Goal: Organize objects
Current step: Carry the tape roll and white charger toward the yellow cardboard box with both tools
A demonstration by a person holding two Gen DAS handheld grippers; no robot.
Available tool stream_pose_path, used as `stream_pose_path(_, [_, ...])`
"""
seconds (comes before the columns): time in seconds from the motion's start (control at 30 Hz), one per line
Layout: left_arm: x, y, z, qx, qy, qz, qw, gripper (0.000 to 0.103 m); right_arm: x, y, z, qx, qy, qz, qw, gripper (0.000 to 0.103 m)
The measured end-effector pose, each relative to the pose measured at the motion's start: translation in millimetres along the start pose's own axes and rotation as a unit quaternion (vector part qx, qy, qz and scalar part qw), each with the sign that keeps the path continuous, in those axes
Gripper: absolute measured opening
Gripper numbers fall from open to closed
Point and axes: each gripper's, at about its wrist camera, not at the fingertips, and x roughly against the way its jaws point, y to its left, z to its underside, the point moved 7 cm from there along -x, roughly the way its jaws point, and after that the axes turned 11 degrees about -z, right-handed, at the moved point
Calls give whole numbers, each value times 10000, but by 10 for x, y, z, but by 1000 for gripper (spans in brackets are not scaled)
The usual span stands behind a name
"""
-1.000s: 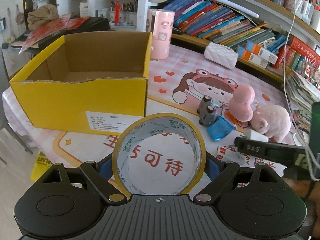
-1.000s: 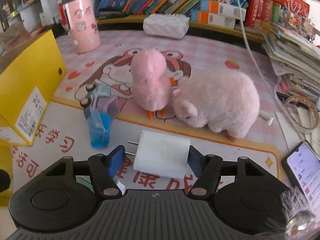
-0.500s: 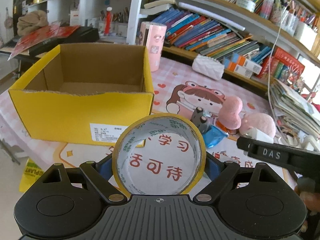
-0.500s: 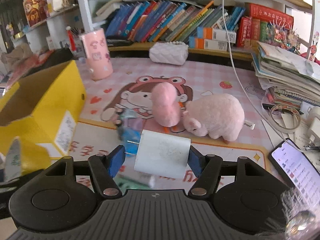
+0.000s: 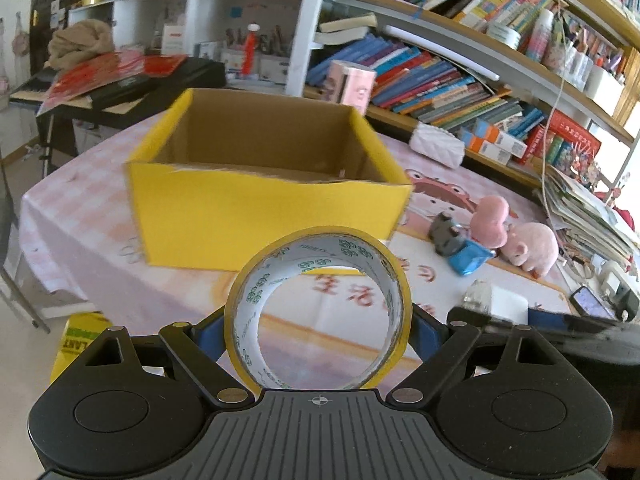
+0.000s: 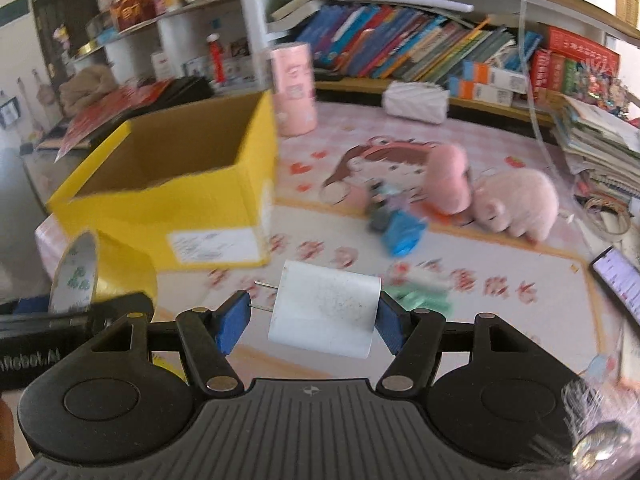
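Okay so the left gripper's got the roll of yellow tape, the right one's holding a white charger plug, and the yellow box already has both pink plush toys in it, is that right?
Not quite. The two pink plush toys lie on the table mat, beside the yellow box, not in it; the right wrist view shows this. The rest holds: the left gripper holds the roll of yellow tape, and the right gripper holds the white charger plug.

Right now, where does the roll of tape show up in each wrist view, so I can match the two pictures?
Left wrist view: the tape roll sits bottom centre, clamped between the left gripper's blue pads, hole facing the camera.
Right wrist view: the same roll shows edge-on at the far left, below the box's near corner.
Shared landmark: the yellow box, behind the roll in both.
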Motion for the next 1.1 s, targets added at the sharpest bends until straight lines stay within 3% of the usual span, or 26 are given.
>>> stream_pose_path(0.57, [328,950,323,132,15,-96,9999,89,19,1013,542,-5,168,-125,9998,64])
stream_pose_path(1.1, [385,1149,291,127,-123,10,9998,89,16,1260,546,35,100,-32,9999,64])
